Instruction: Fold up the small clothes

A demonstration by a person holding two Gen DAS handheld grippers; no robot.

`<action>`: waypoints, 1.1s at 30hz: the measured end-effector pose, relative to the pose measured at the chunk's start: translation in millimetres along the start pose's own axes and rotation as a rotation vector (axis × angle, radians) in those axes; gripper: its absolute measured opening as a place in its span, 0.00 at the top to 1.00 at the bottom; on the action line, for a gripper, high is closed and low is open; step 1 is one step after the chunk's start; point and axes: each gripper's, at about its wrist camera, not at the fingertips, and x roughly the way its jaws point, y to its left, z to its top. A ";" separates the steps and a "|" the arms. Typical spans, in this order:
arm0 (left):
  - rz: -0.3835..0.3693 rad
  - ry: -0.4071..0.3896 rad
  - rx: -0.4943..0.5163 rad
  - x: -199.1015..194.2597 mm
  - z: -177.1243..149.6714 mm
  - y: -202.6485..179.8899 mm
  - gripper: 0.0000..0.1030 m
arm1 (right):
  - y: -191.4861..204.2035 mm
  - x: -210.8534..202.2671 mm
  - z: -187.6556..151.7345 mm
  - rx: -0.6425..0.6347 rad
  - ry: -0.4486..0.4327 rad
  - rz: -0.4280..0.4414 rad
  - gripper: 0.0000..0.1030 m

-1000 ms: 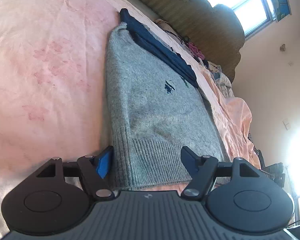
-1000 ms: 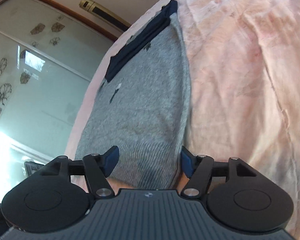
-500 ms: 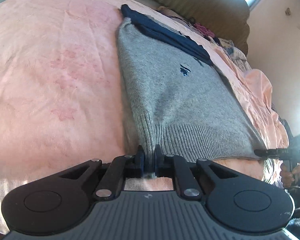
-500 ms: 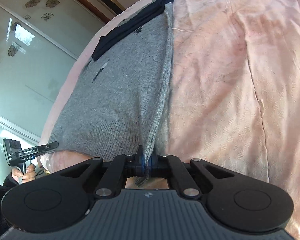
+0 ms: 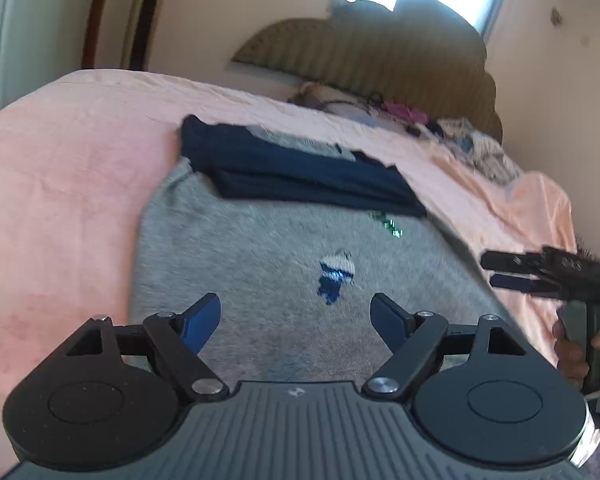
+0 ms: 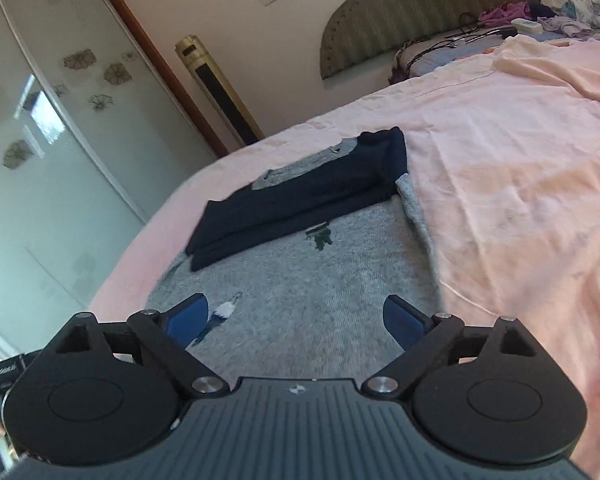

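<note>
A grey knit sweater lies flat on the pink bed sheet, with its navy sleeves folded across the far end. Small embroidered figures show on its front. My left gripper hovers over the sweater's near part; its jaws are opening and nothing is between them. In the right wrist view the same sweater and navy sleeves lie ahead. My right gripper is also opening with nothing between its jaws. The right gripper also shows at the right edge of the left view. The hem is hidden behind the gripper bodies.
A padded headboard and a heap of loose clothes are at the far end of the bed. A tall gold tower unit and frosted sliding doors stand left of the bed. Rumpled pink sheet spreads to the right.
Half a second ago both grippers were shut on the sweater's hem corners. Now both have let go and stand wide, and both have moved forward and up over the sweater.
</note>
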 end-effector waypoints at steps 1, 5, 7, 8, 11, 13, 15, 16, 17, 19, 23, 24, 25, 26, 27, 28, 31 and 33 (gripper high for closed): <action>0.051 0.020 0.030 13.4 -5.3 -5.1 0.20 | 5.6 22.1 -1.8 -0.023 0.022 -0.048 0.10; 0.189 0.031 0.177 29.9 -32.3 -3.8 0.19 | 15.7 69.0 -28.3 -0.207 0.060 -0.249 0.11; 0.174 0.019 0.207 19.3 -40.5 0.9 0.15 | 21.3 67.4 -50.1 -0.386 0.055 -0.345 0.00; 0.163 0.018 0.208 15.6 -43.4 4.3 0.13 | 19.6 59.4 -54.9 -0.389 0.035 -0.351 0.00; 0.126 0.012 0.189 12.9 -44.8 7.4 0.05 | 5.2 39.2 -62.0 -0.321 0.030 -0.320 0.00; 0.127 0.022 0.192 15.8 -43.7 4.7 0.00 | 4.0 36.2 -63.6 -0.311 0.023 -0.311 0.00; 0.146 0.031 0.211 18.2 -43.3 -0.1 0.00 | 7.0 43.1 -62.8 -0.333 0.034 -0.333 0.00; 0.148 0.032 0.215 18.9 -43.1 -0.8 0.00 | 9.3 46.1 -62.7 -0.342 0.037 -0.346 0.00; 0.146 0.031 0.212 18.8 -42.9 -0.6 0.00 | 10.1 47.8 -62.4 -0.346 0.038 -0.351 0.00; 0.147 0.032 0.213 18.8 -42.9 -0.8 0.00 | 10.0 47.4 -62.3 -0.341 0.037 -0.348 0.00; 0.154 0.035 0.219 19.2 -42.9 -0.8 0.00 | 10.4 46.4 -62.7 -0.343 0.037 -0.349 0.00; 0.157 0.035 0.221 19.3 -43.1 -1.3 0.00 | 10.5 46.5 -62.7 -0.343 0.037 -0.349 0.00; 0.159 0.036 0.222 19.9 -42.8 -2.1 0.00 | 10.4 46.4 -62.7 -0.343 0.037 -0.349 0.00; 0.161 0.037 0.224 20.3 -42.9 -2.7 0.00 | 10.4 46.4 -62.6 -0.343 0.037 -0.349 0.00; 0.161 0.037 0.223 20.0 -43.2 -3.1 0.00 | 10.4 46.4 -62.6 -0.343 0.037 -0.349 0.00; 0.161 0.037 0.223 19.9 -43.2 -3.1 0.00 | 10.5 46.4 -62.6 -0.342 0.037 -0.349 0.00; 0.160 0.037 0.224 20.1 -42.9 -3.2 0.00 | 10.7 46.5 -62.5 -0.341 0.037 -0.347 0.00; 0.159 0.037 0.224 20.0 -43.0 -2.9 0.00 | 10.7 46.8 -62.4 -0.341 0.037 -0.347 0.00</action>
